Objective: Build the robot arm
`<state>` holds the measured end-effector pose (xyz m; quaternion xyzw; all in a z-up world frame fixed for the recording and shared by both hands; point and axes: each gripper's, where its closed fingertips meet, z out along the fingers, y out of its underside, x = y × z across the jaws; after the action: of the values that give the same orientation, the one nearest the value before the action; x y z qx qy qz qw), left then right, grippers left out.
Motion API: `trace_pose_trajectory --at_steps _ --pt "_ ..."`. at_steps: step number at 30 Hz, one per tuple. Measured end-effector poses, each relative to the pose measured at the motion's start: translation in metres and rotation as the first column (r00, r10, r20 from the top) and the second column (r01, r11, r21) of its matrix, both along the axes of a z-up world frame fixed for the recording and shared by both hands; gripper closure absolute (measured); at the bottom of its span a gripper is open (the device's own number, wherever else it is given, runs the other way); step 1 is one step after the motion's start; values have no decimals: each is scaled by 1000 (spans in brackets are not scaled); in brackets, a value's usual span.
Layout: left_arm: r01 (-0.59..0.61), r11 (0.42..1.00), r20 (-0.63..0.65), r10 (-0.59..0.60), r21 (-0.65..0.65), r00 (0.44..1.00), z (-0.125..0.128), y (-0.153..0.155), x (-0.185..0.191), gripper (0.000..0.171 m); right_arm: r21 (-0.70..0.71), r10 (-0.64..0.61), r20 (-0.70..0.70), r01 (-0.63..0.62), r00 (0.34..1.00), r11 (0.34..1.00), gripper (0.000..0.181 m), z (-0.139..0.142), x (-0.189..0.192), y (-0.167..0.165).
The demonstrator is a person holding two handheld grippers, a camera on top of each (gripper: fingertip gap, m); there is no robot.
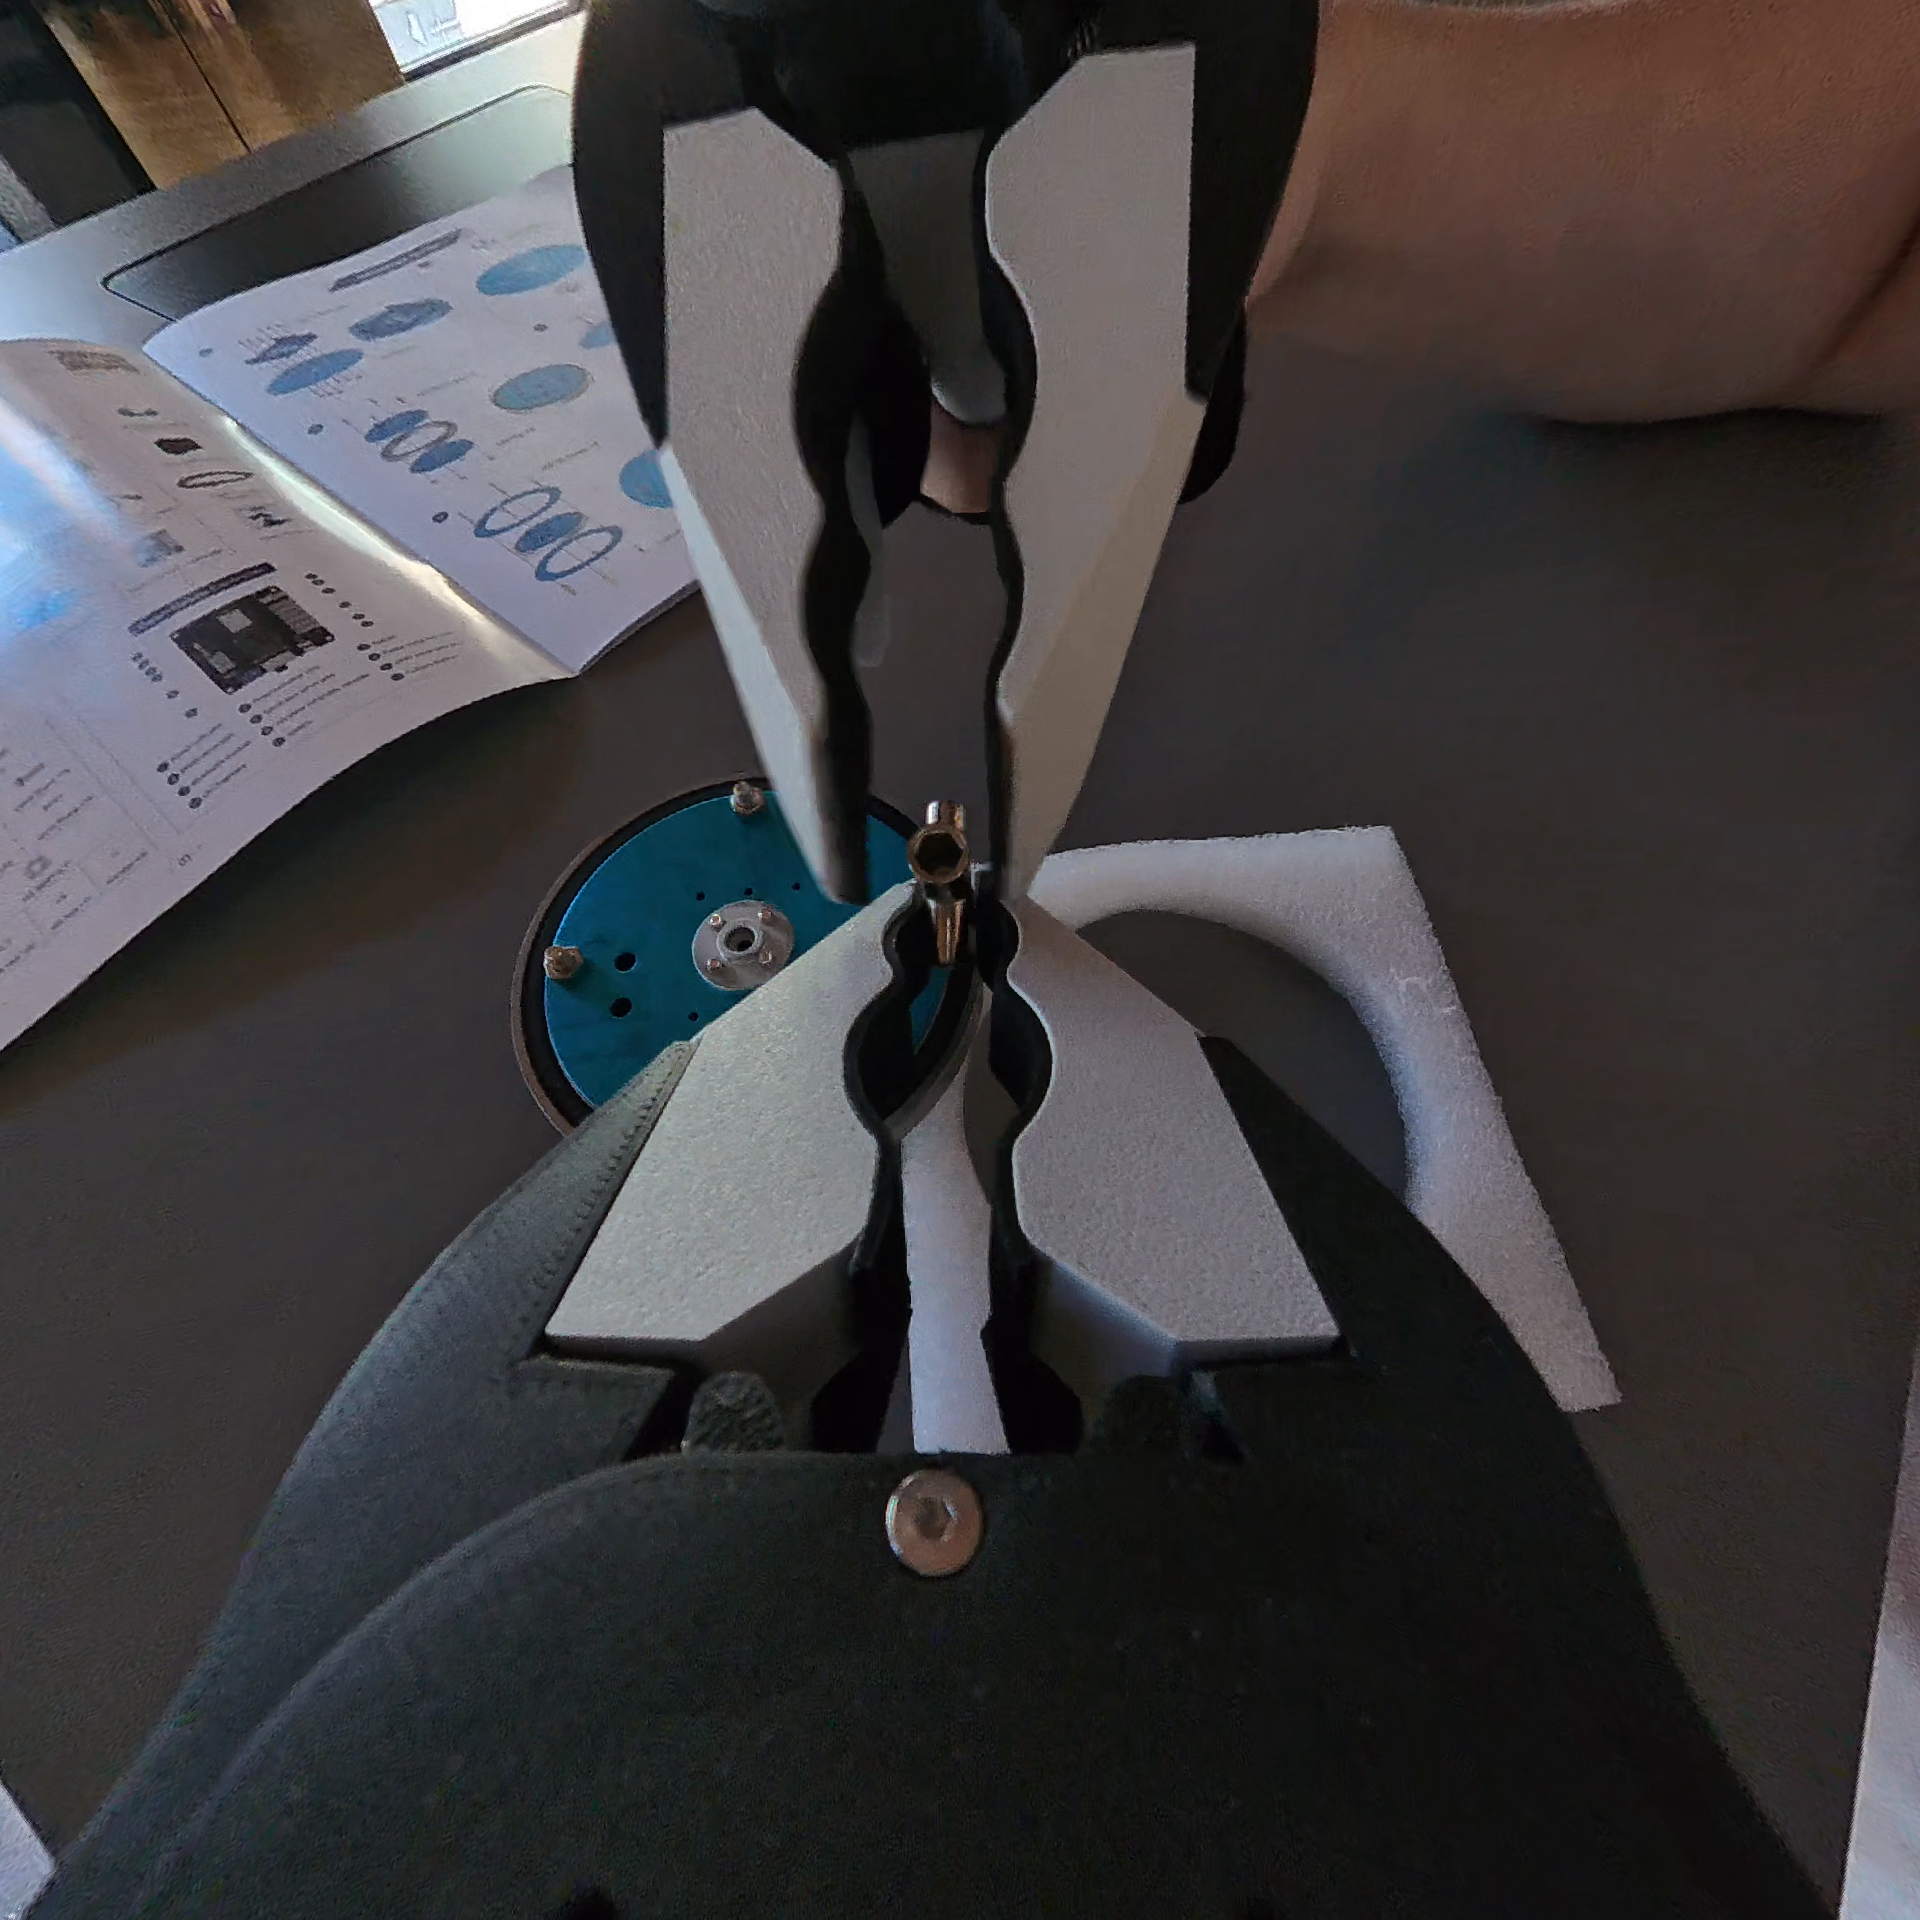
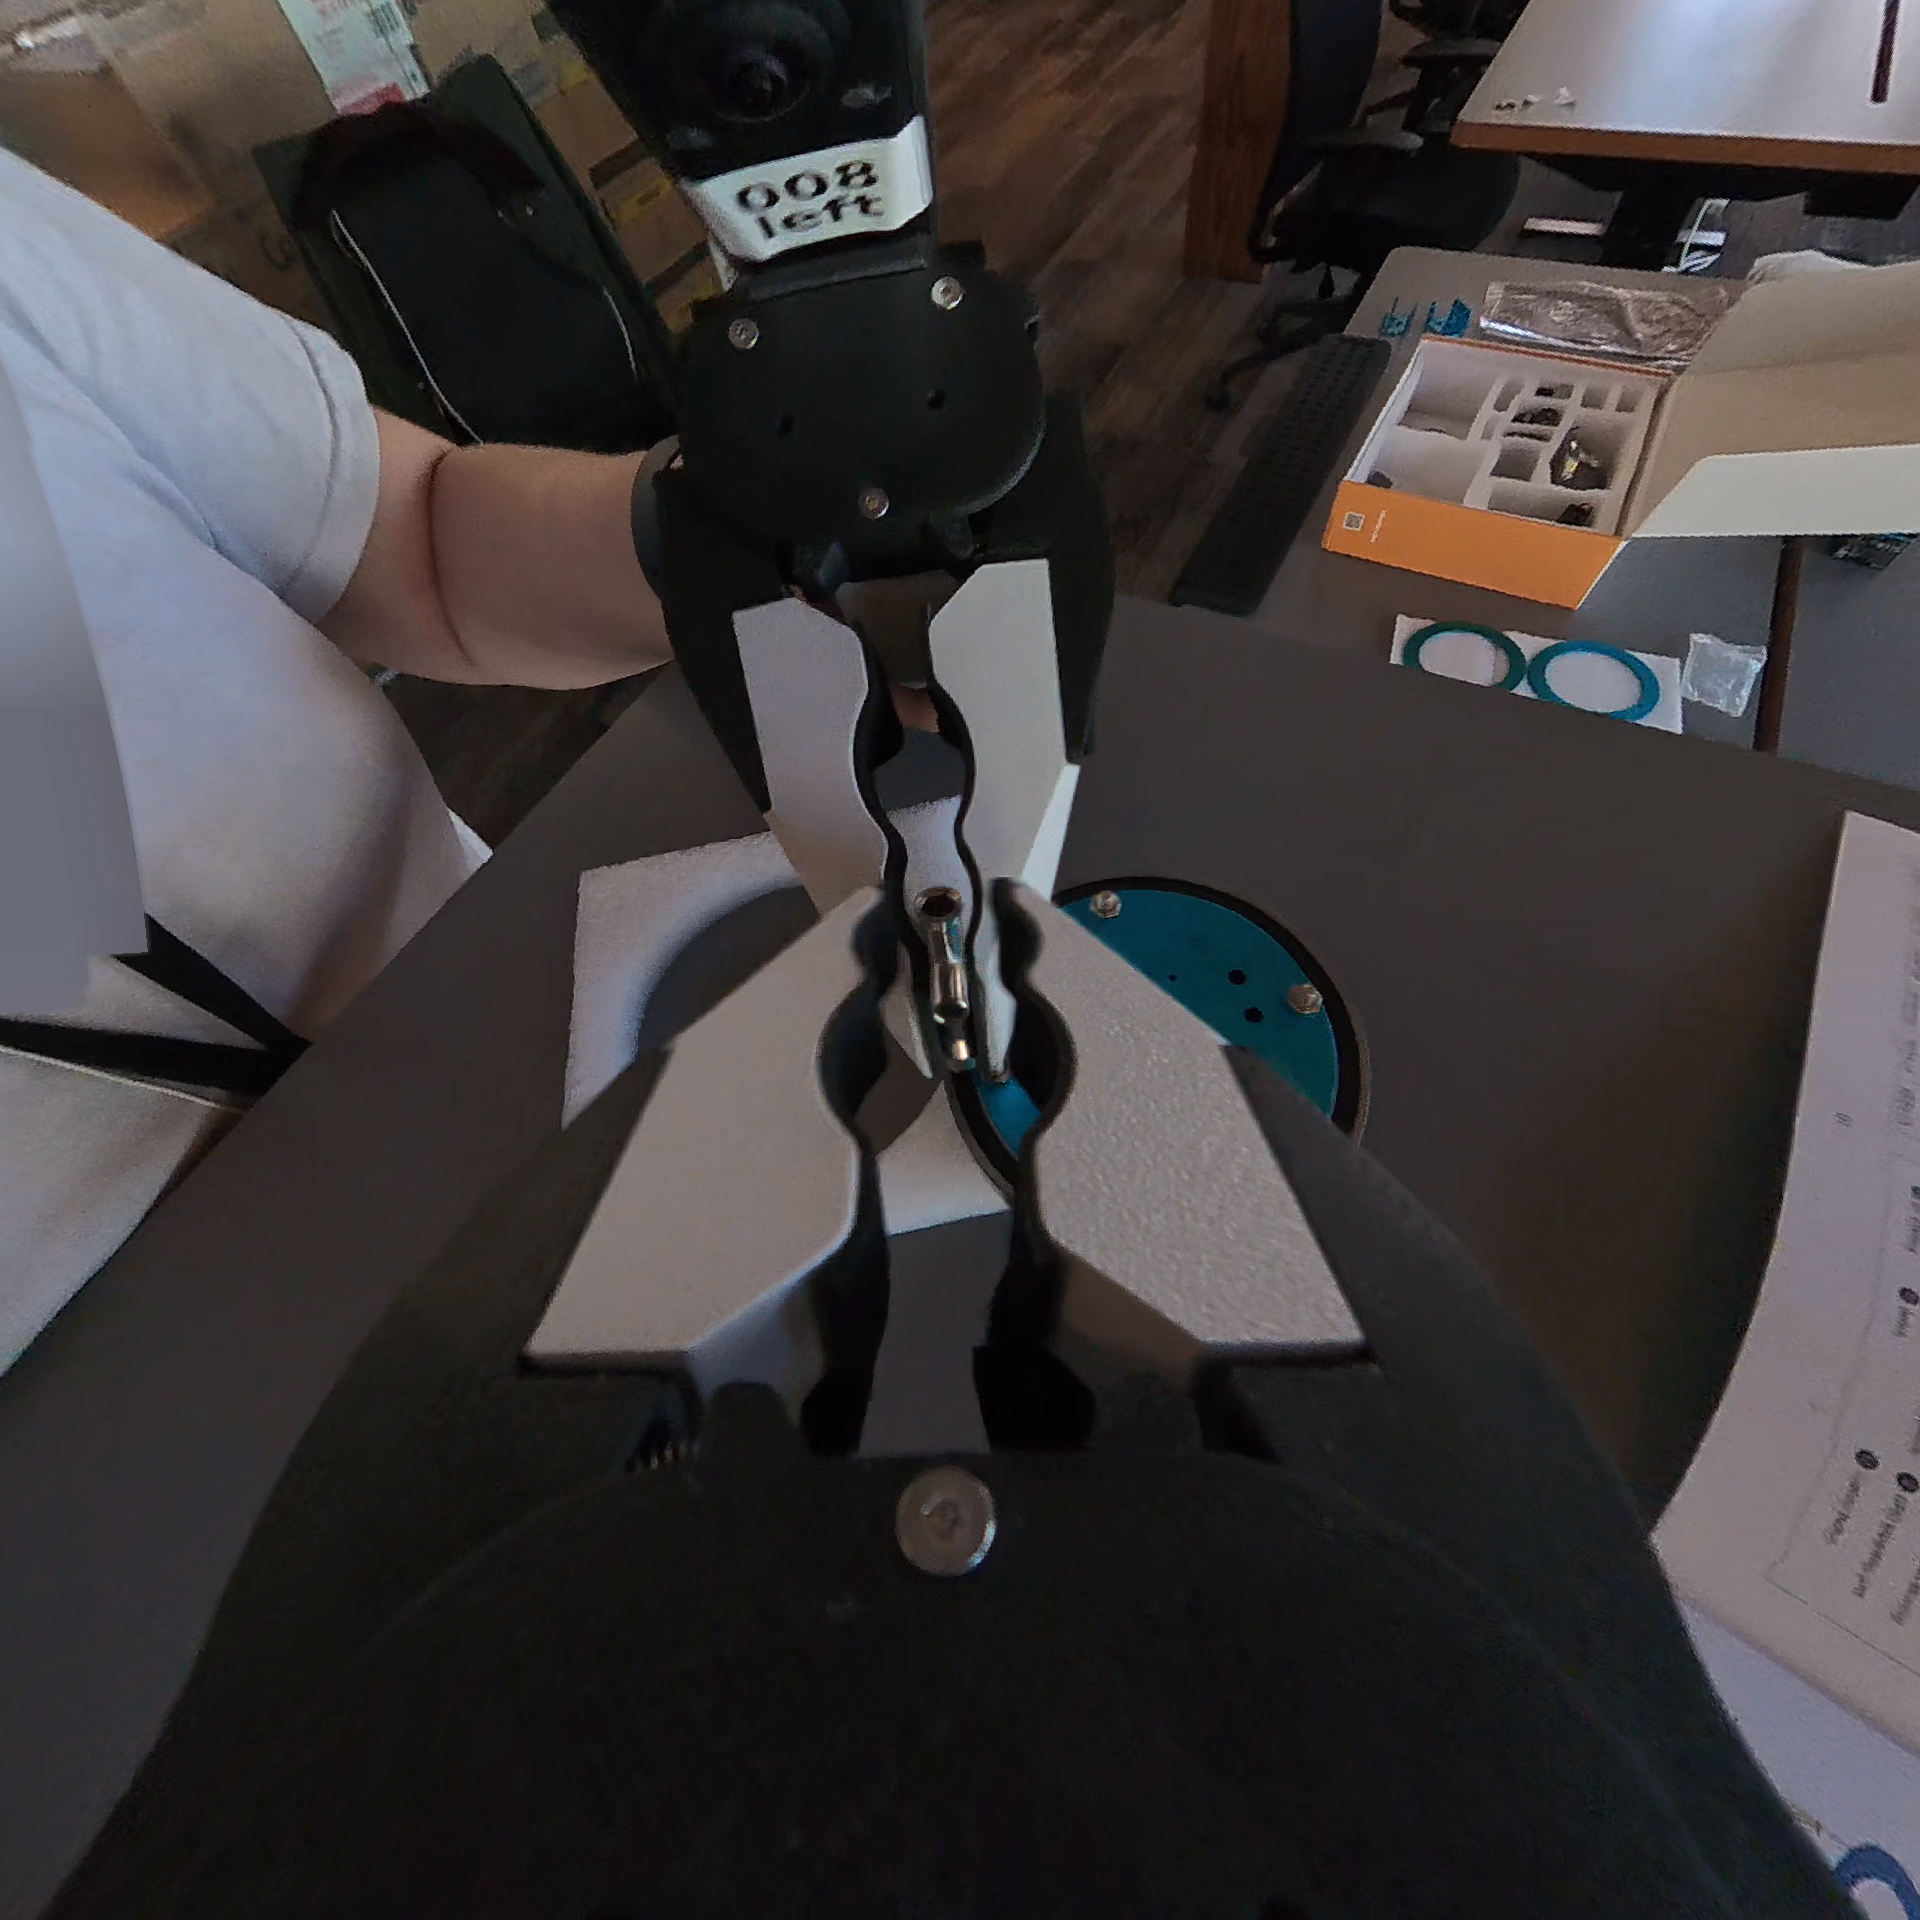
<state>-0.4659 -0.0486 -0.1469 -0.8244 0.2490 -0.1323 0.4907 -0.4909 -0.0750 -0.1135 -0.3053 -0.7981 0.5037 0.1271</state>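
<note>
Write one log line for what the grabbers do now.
left gripper: shut on tool | right gripper: open around tool | near: blue disc, foam on table

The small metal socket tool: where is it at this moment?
In both wrist views the metal socket tool sits centre frame, between the fingers of the left gripper, meeting the right gripper above the blue disc.

Glossy metal socket tool (image 1: 938,883); rough white foam (image 1: 1382,997)
</note>
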Motion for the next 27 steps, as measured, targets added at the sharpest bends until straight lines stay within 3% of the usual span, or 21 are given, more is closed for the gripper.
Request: trace_pose_trajectory --at_steps 3,8,11,15,27 --pt "-11 1000 -4 11 4 1000 0 0 -2 165 64 6 -32 -4 999 998 174 -3 0 0" --pt "-63 994 28 60 93 998 16 5 -11 165 10 -60 -90 61 994 998 175 13 -3 11" --pt "-113 989 95 104 93 990 20 3 -23 136 -90 -128 -68 122 989 988 175 13 -3 23" --pt "-73 991 186 51 112 981 29 -7 -21 161 -140 -127 -8 125 992 982 175 0 2 26" --pt "-55 991 116 41 122 992 24 -6 -15 162 -68 -79 -15 78 997 995 174 -4 2 18"
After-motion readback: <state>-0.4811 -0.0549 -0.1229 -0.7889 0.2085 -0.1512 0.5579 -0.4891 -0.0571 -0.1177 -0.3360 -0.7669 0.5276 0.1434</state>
